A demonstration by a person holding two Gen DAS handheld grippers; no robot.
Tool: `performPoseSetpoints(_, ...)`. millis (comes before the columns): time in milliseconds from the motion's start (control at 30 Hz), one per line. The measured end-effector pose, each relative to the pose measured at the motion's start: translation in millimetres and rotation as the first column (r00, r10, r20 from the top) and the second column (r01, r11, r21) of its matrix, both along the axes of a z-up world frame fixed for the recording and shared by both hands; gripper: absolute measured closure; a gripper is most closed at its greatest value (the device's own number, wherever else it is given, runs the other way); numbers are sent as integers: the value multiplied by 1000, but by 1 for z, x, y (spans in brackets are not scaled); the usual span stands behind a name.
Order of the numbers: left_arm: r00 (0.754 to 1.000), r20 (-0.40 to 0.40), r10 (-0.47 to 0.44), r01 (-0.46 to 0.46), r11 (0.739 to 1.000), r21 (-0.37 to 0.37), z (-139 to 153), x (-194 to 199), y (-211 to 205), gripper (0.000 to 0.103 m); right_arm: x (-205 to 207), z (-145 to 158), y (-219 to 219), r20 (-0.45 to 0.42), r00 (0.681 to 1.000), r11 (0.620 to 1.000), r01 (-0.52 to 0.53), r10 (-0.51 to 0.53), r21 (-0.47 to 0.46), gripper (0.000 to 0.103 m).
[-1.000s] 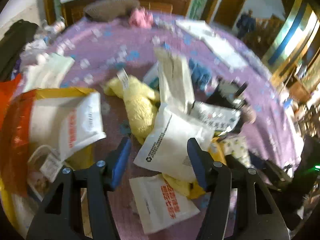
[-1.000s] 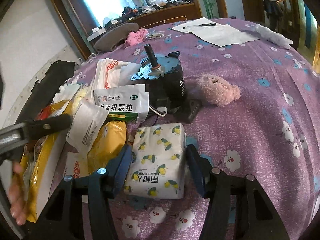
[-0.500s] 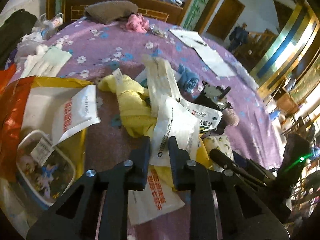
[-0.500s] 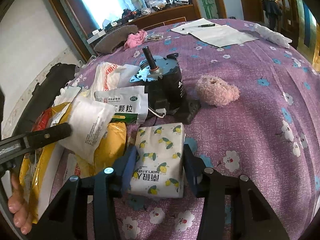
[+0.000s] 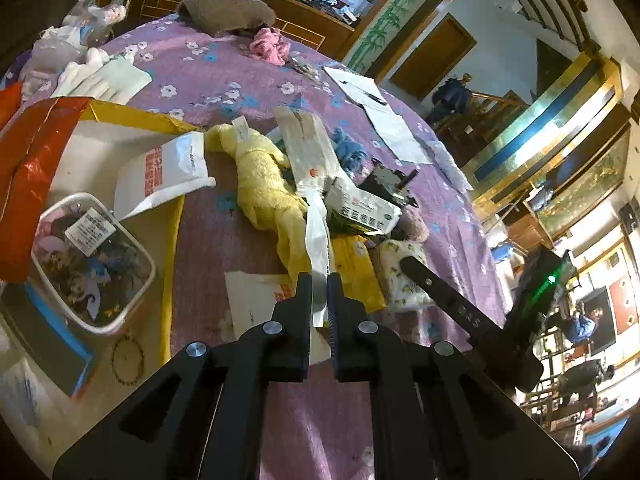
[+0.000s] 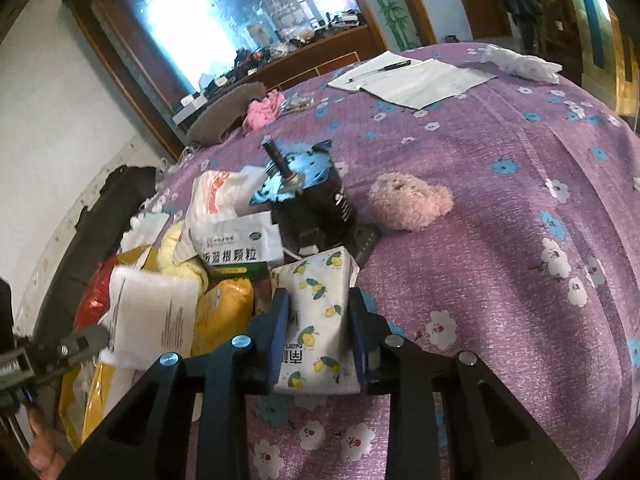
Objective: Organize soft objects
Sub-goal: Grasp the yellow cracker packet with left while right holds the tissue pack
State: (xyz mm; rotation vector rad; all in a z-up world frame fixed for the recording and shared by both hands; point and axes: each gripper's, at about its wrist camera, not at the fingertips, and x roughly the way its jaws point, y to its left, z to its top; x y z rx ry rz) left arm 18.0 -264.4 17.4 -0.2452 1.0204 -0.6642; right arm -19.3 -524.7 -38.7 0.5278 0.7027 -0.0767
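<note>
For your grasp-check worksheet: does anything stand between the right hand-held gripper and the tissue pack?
Nothing visible does. The right hand-held gripper already has a finger on either side of the tissue pack, gripping it.

2 fisheye views, each mounted just behind a handheld gripper and looking forward along its 2 fingers, which fill the bottom of the picture. The left wrist view sits close above the purple flowered tablecloth [image 5: 208, 80] and faces across the table toward a doorway and staircase at upper right. The right wrist view sits low and close too, facing a wooden sideboard and bright window beyond the cloth [image 6: 500, 168]. Both views share the middle clutter: the lemon-print tissue pack [image 5: 400, 276] [image 6: 316, 312], the black motor [image 5: 390, 184] [image 6: 312, 196] and the pink cloth [image 5: 266, 44] [image 6: 262, 110]. Each view catches the other gripper at its edge.
</note>
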Motion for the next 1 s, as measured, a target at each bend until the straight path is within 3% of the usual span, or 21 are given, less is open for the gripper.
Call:
performPoseSetpoints(167, 1000, -19, -6, 6, 999, -41, 4, -4, 7, 99, -4, 2, -7, 30, 999, 999, 19, -20, 40, 75)
performPoseSetpoints(400, 1000, 12, 14, -13, 998, -53, 18, -14, 30, 99, -8, 11, 0, 105, 994, 999, -20, 16, 42, 75)
performPoseSetpoints(500, 999, -37, -16, 14, 998, -54, 11, -10, 33, 99, -7, 10, -3, 115, 993, 997, -29, 21, 70, 75)
performPoseSetpoints(600, 998, 5, -65, 64, 995, 71, 6, -13, 9, 99, -4, 9, 1, 104, 994, 997, -40, 34, 63, 75)
performPoseSetpoints(700, 996, 4, -84, 82, 973, 214, -10, -10, -15, 95, -4, 10, 4, 102, 994, 998, -43, 39, 43, 75)
performPoseSetpoints(767, 995, 9, -99, 93, 960, 265, -19, -6, -25, 93, -4, 10, 4, 104, 994, 998, -41, 37, 41, 75)
performPoseSetpoints(900, 988, -5, -153, 151, 969, 198, -22, -2, -40, 92, -4, 8, 4, 95, 995, 998, -40, 35, 47, 74)
performPoseSetpoints(933, 987, 0, -158, 155, 970, 187, -20, -3, -44, 88, -4, 7, 3, 93, 995, 998, -39, 34, 55, 74)
performPoseSetpoints(1000, 986, 10, -166, 161, 969, 189, -20, -3, -55, 63, -3, 5, -1, 86, 996, 996, -36, 30, 78, 74)
